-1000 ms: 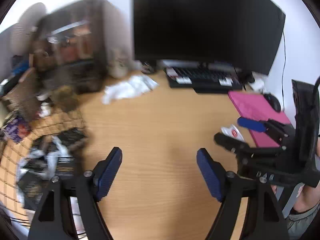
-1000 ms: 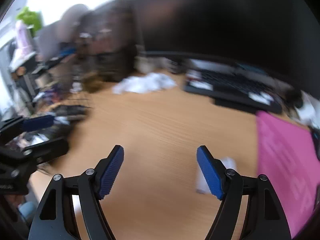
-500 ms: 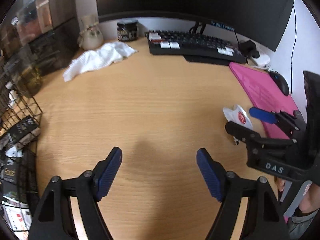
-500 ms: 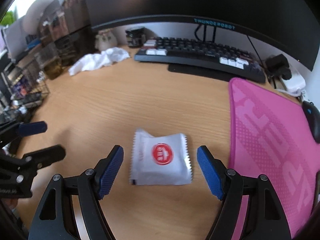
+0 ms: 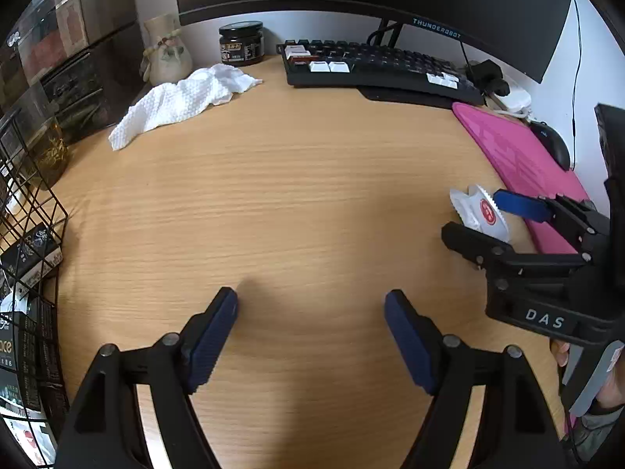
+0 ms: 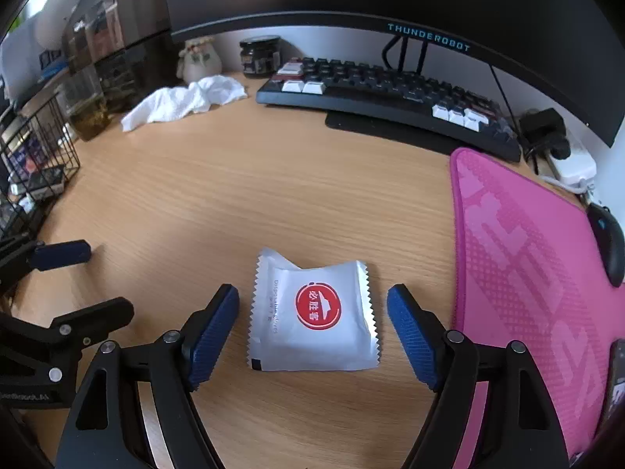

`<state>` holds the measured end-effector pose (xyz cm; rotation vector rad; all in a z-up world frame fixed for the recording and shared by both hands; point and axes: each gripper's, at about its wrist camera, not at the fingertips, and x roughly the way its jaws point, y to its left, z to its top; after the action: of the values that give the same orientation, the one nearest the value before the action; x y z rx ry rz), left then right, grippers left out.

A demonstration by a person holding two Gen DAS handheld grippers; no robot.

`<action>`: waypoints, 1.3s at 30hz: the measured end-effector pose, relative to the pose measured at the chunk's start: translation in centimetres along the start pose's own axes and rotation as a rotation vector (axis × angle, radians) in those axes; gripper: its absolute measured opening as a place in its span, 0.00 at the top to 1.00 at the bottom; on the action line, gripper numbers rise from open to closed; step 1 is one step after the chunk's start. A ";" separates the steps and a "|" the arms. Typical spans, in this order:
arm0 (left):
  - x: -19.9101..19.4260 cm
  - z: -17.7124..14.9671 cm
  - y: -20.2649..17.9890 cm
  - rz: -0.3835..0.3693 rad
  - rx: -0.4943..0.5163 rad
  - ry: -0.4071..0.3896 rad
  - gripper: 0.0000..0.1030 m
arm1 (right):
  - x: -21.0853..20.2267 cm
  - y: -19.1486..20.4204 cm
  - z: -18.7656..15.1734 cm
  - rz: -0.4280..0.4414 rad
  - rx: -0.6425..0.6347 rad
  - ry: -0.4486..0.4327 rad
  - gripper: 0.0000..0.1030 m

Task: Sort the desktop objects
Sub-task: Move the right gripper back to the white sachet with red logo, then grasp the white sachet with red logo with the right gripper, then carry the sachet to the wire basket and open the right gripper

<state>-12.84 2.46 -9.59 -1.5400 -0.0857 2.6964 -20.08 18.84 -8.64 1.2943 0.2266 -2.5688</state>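
A white sachet with a red round logo lies flat on the wooden desk. My right gripper is open, low over the desk, its blue pads either side of the sachet without touching it. In the left wrist view the sachet shows between the right gripper's fingers at the far right. My left gripper is open and empty above bare desk, left of the sachet. A crumpled white cloth lies at the back left.
A black keyboard sits under a monitor at the back. A pink mouse mat with a black mouse lies right. A dark jar and small vase stand at the back. A wire basket with packets is left.
Both grippers swung from the left clutter toward the desk and lowered. The right gripper has come closer, so the sachet now lies between its open pads.
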 end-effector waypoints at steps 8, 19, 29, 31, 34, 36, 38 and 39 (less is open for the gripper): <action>-0.1 -0.1 -0.2 0.010 0.002 0.001 0.22 | 0.0 -0.1 -0.1 -0.005 0.005 -0.001 0.25; -0.2 -0.3 -0.3 0.005 0.008 0.005 0.22 | -0.6 0.0 -0.2 -0.030 -0.003 -0.027 0.66; -4.5 0.2 0.0 0.009 0.014 -0.083 0.22 | -2.8 1.9 0.0 0.008 -0.014 -0.059 0.68; -6.0 0.2 0.3 0.012 0.009 -0.109 0.22 | -4.2 2.6 0.4 0.020 -0.016 -0.083 0.68; -8.9 0.0 1.0 0.019 0.000 -0.163 0.22 | -6.6 4.1 1.3 0.041 -0.020 -0.129 0.68; -11.1 -0.3 1.9 0.033 -0.011 -0.208 0.22 | -8.1 5.7 2.0 0.065 -0.037 -0.161 0.68; -13.3 -0.8 3.3 0.061 -0.029 -0.251 0.22 | -9.6 8.0 2.8 0.092 -0.068 -0.193 0.68; -14.2 -1.2 4.2 0.077 -0.042 -0.267 0.22 | -10.3 9.3 3.1 0.107 -0.088 -0.207 0.68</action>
<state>-4.62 -2.48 1.78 -1.2064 -0.0921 2.9638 -13.79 10.78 1.26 0.9737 0.2208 -2.5468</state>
